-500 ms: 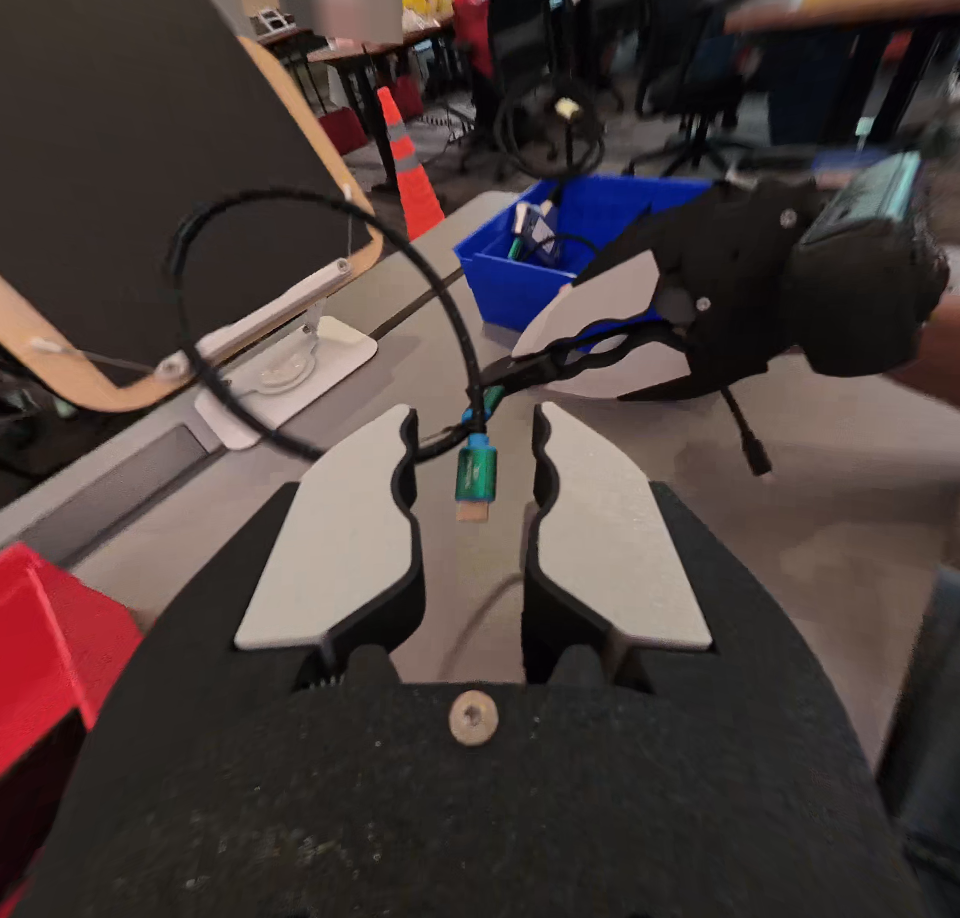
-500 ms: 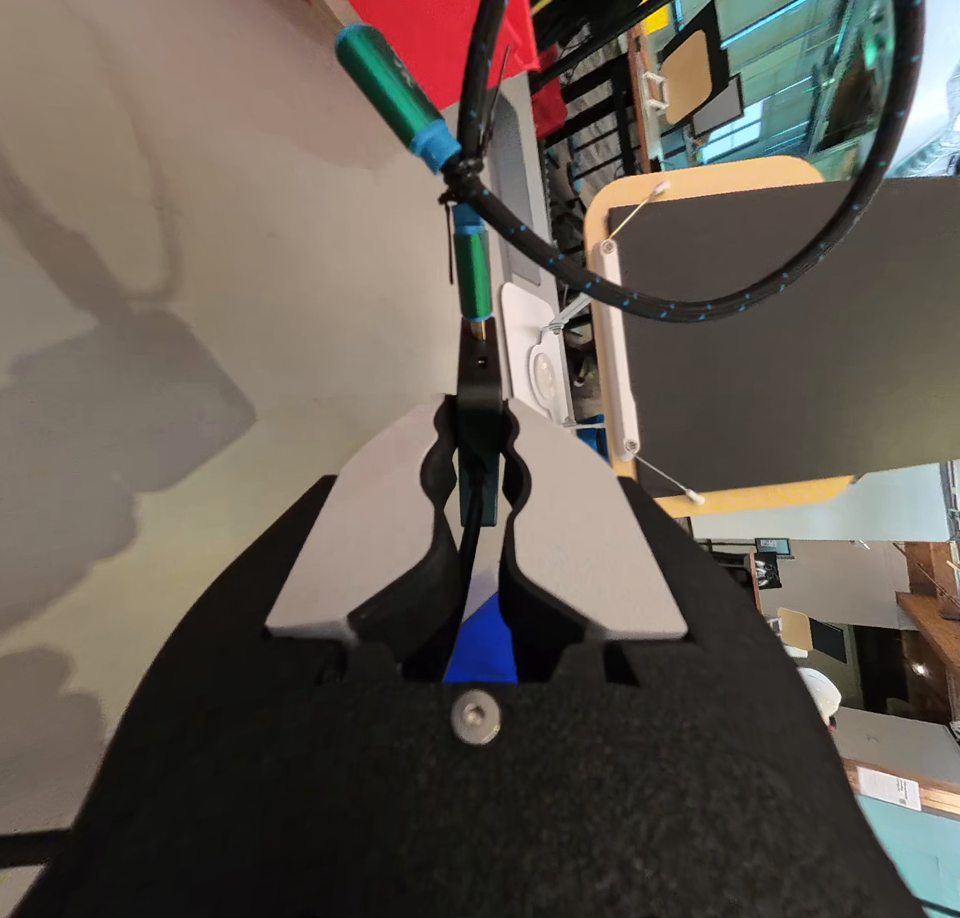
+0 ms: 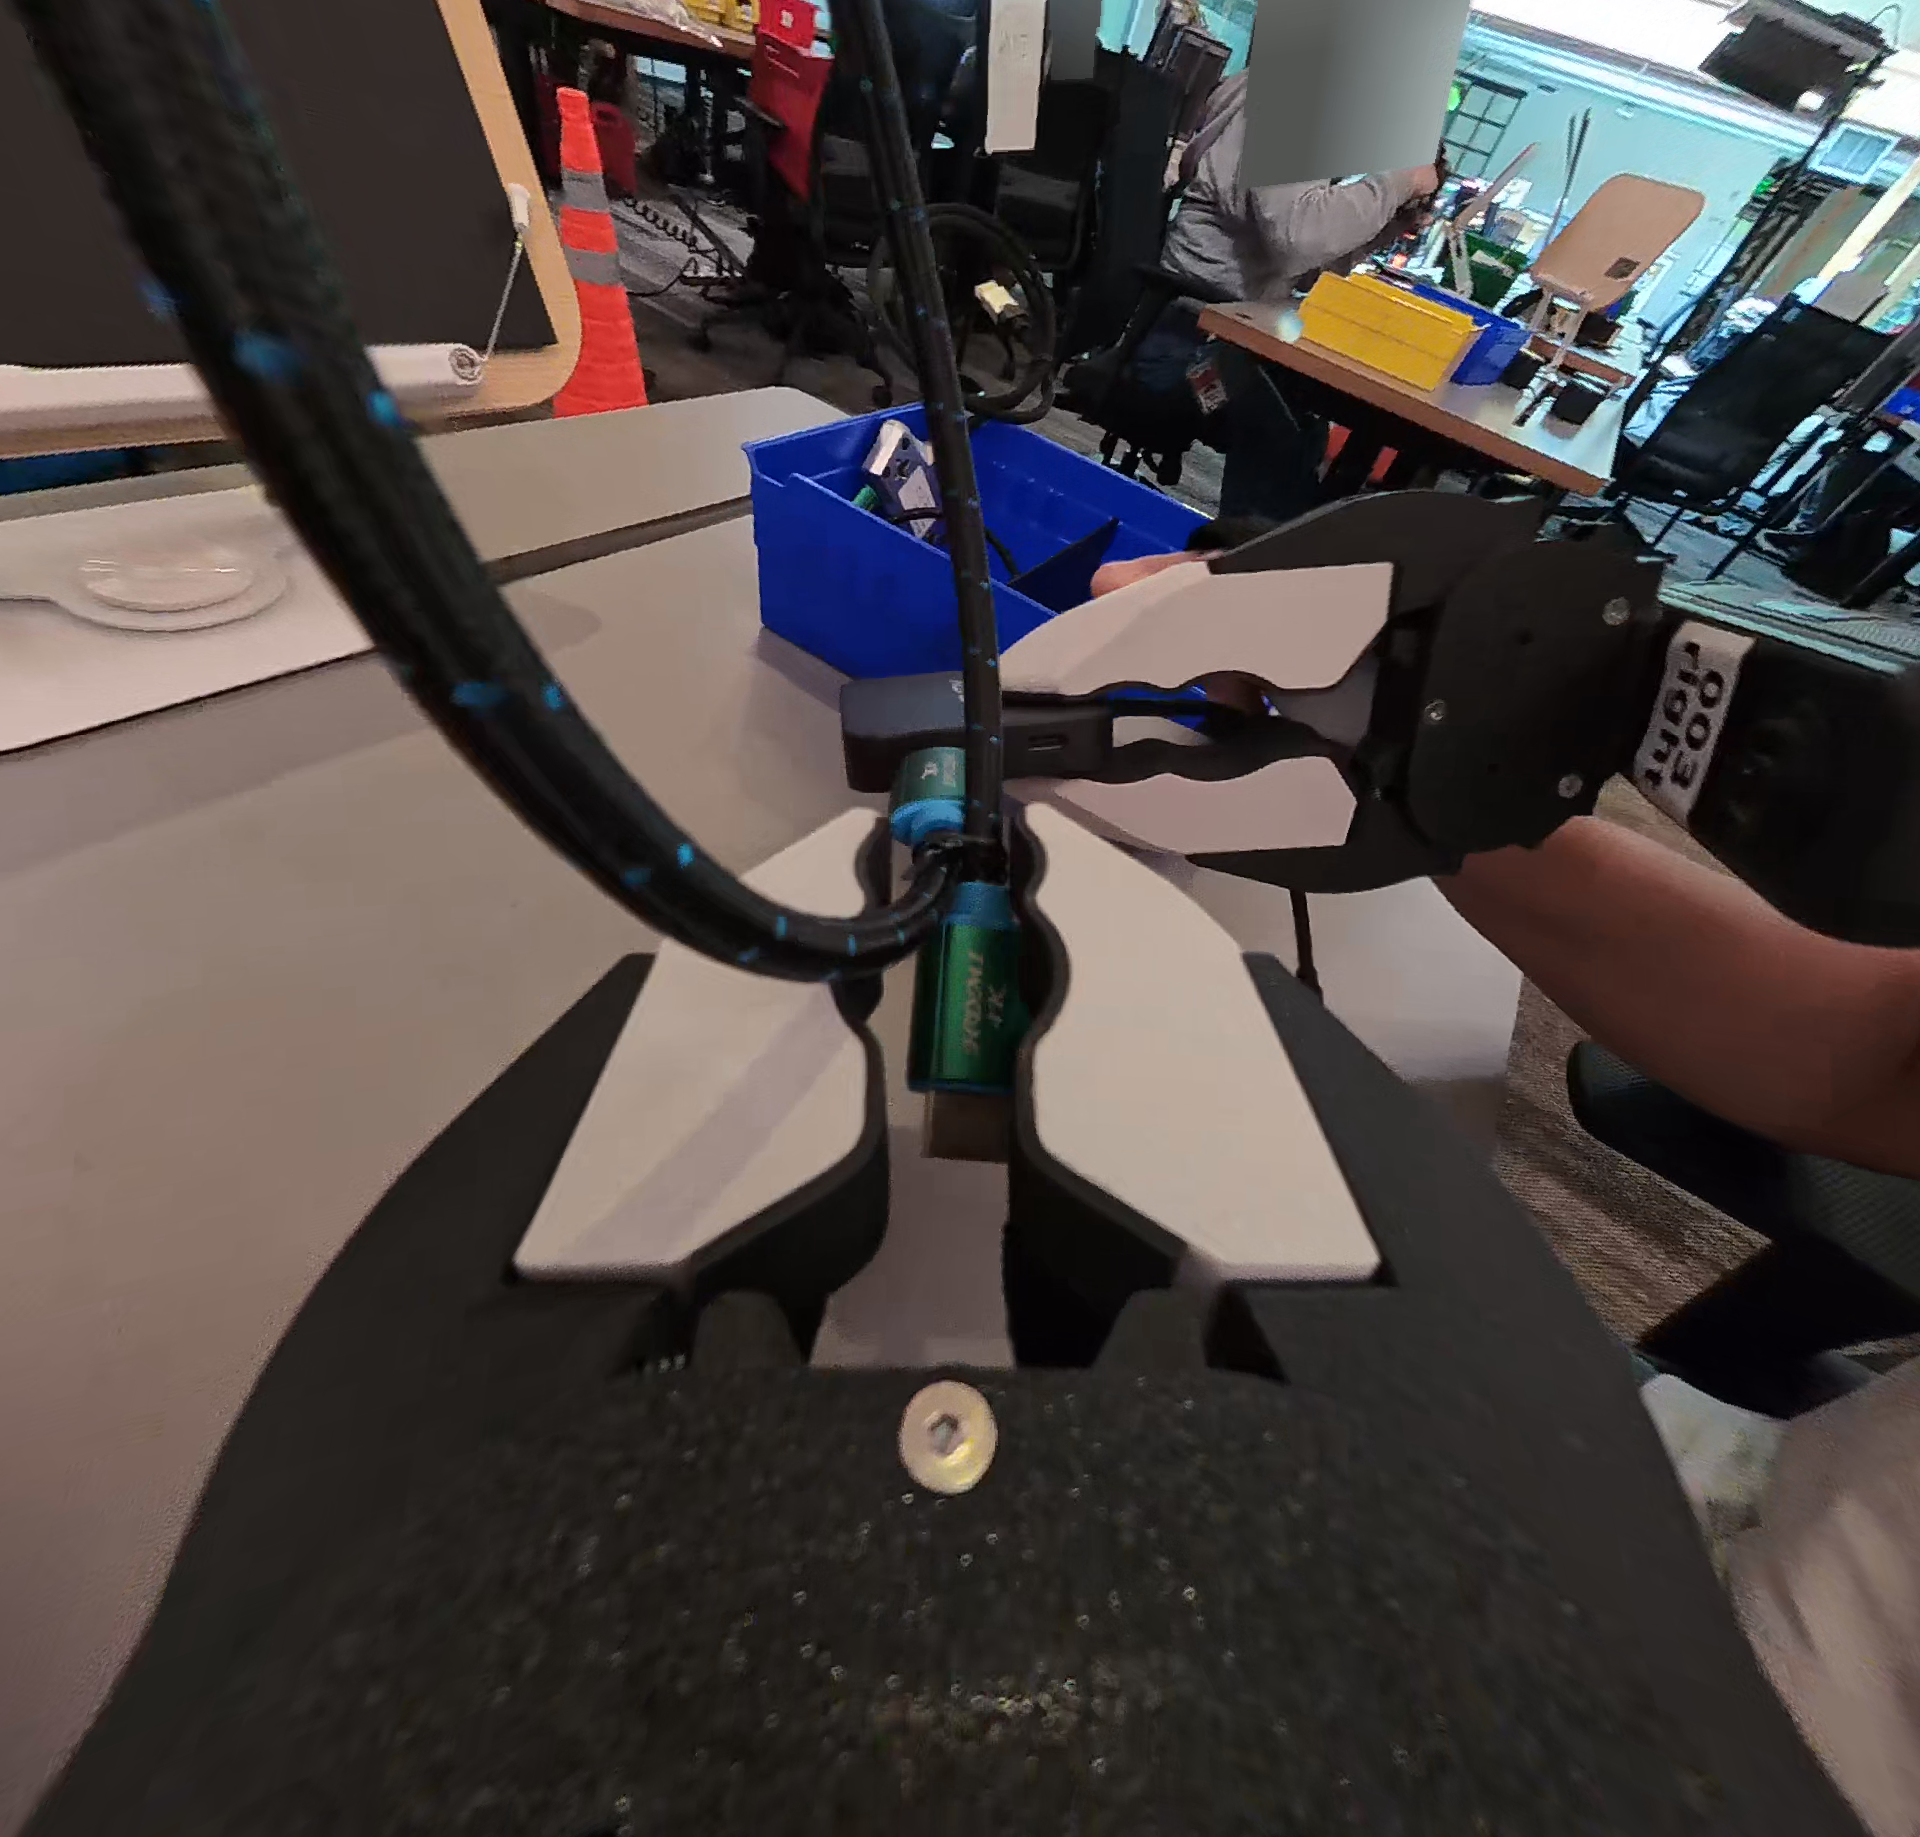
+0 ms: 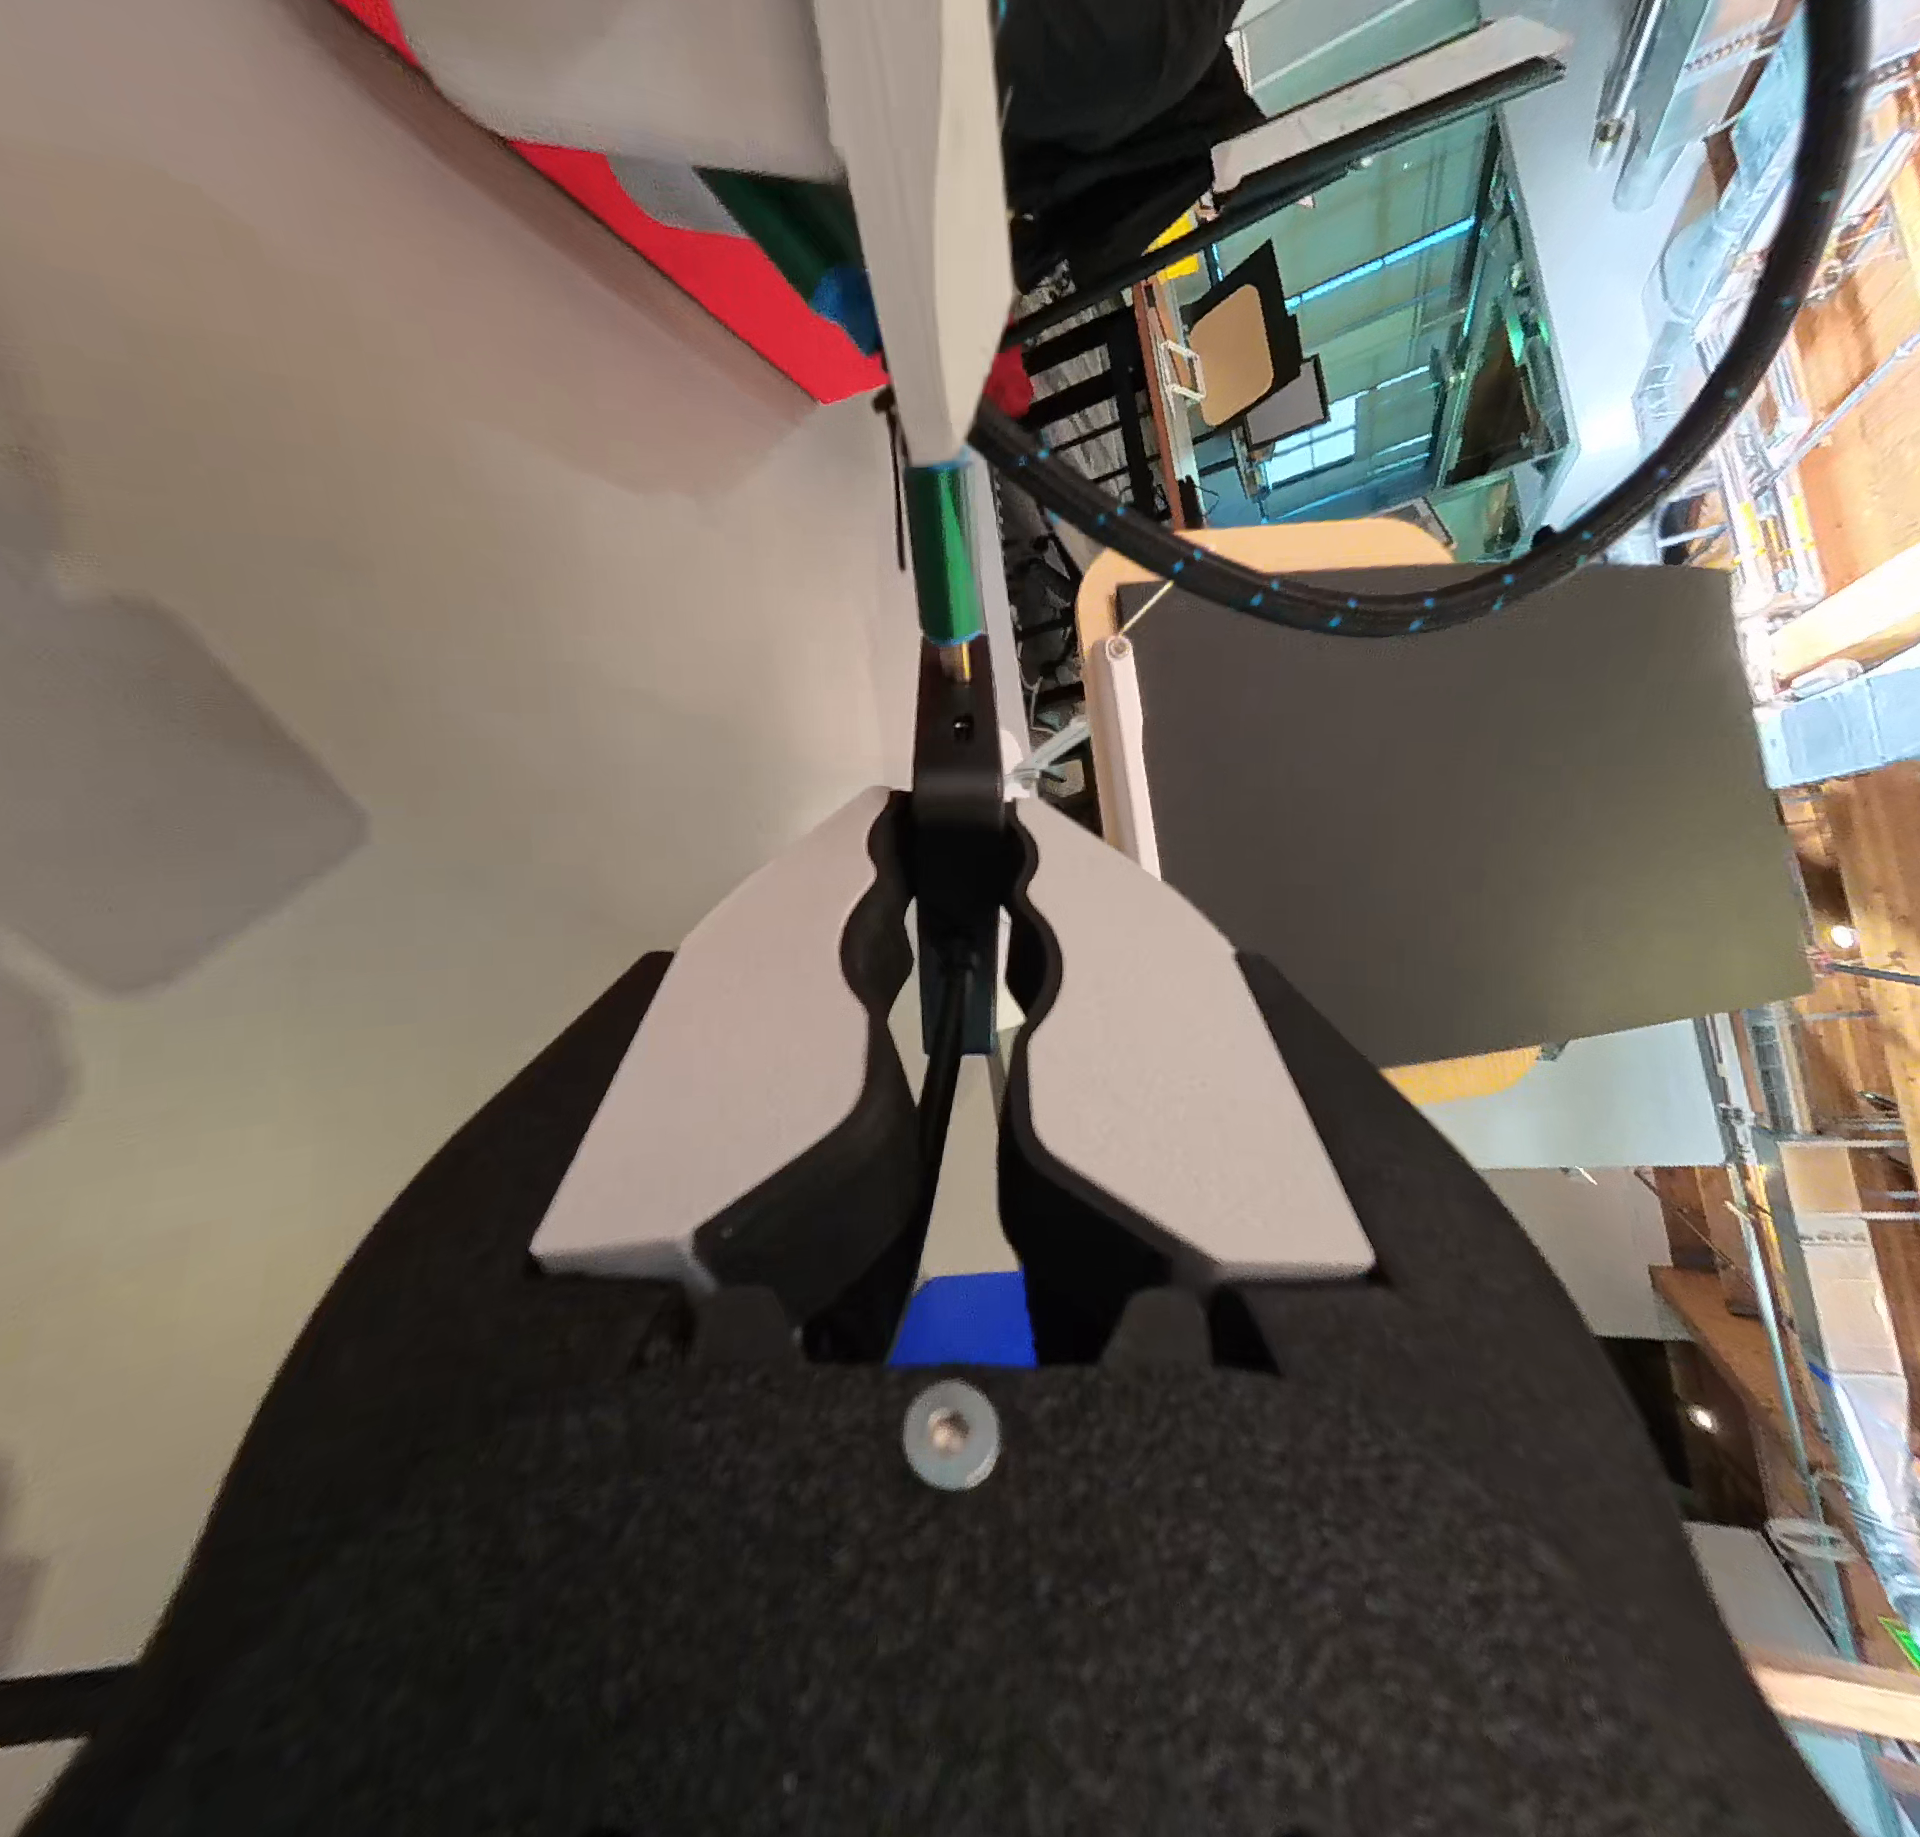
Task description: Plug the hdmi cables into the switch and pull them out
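Observation:
My right gripper is shut on a small black HDMI switch and holds it above the grey table. One green HDMI plug sits in the switch's far end. In the left wrist view the switch sticks out of the right gripper just ahead. My left gripper is closed around the second green plug, whose metal end points back at the camera. The black braided cable loops up from both plugs. A white left finger shows in the right wrist view.
A blue bin with small parts stands on the table behind the switch. A red bin is near the left gripper. A black board with a wooden rim stands at the table's side. An orange cone and a seated person are beyond.
My left gripper has moved forward around the hanging green plug and its fingers have narrowed onto it. The two grippers are closer together. The right gripper still holds the switch.

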Available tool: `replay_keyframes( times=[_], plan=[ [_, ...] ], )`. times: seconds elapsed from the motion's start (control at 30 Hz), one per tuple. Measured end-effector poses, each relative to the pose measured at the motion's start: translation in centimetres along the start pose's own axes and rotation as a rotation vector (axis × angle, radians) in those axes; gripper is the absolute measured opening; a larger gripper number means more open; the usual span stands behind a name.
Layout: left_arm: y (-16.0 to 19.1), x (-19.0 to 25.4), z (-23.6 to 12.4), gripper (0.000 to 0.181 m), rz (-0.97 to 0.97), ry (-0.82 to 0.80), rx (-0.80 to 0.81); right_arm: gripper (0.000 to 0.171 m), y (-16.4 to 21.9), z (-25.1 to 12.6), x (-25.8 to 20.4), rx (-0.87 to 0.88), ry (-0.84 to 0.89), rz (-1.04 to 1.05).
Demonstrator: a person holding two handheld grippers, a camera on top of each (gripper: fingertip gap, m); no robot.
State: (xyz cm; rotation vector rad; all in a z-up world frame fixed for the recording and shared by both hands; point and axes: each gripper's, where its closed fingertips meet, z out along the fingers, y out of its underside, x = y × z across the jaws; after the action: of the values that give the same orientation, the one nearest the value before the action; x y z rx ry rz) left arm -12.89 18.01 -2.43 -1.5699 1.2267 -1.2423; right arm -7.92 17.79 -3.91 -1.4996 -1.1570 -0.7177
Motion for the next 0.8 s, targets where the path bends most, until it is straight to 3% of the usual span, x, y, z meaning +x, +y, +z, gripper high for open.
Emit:
replay_keyframes(
  times=[0.23, 0.57, 0.8],
  plan=[
    [0.4, -0.1, -0.1, 0.017, 0.138, -0.074, -0.064, 0.015, -0.5, -0.3, -0.1, 0.000, 0.031, -0.052],
    [0.5, 0.4, -0.6, 0.014, 0.002, 0.108, -0.039, 0.015, -1.8, -1.4, -0.3, 0.143, -0.037, 0.013],
    [0.8, 0.1, -0.8, 0.015, 0.118, 0.006, -0.081, 0.015, -0.7, -0.2, -0.7, 0.045, 0.000, -0.014]
  ],
)
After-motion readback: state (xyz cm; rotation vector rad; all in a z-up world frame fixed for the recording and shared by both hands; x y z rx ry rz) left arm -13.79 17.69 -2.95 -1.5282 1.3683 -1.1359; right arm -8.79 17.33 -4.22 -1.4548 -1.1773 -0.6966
